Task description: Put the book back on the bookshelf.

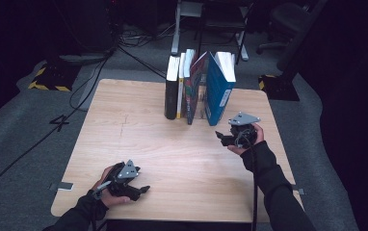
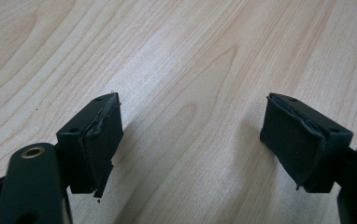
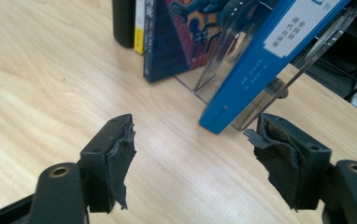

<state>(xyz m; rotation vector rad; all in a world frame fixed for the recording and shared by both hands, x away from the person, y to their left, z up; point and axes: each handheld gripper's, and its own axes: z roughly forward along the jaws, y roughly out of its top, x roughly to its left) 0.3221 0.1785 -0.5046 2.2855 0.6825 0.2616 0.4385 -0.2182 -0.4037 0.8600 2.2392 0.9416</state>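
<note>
A row of books stands upright at the far middle of the wooden table (image 1: 124,125): a black book (image 1: 171,91) (image 3: 123,18), a thin yellow-spined one, a dark patterned book (image 1: 194,91) (image 3: 176,42) and a blue book (image 1: 219,91) (image 3: 260,65) that leans left. A clear plastic stand (image 3: 214,70) sits between the patterned and blue books. My right gripper (image 1: 220,137) (image 3: 193,144) hovers just in front of the blue book, open and holding nothing. My left gripper (image 1: 143,188) (image 2: 190,135) rests near the table's front left, open over bare wood.
Behind the table are a desk frame (image 1: 177,29) and an office chair (image 1: 288,19). Cables (image 1: 76,96) run across the grey floor at left. Black bases with yellow stripes (image 1: 52,77) stand near the far corners.
</note>
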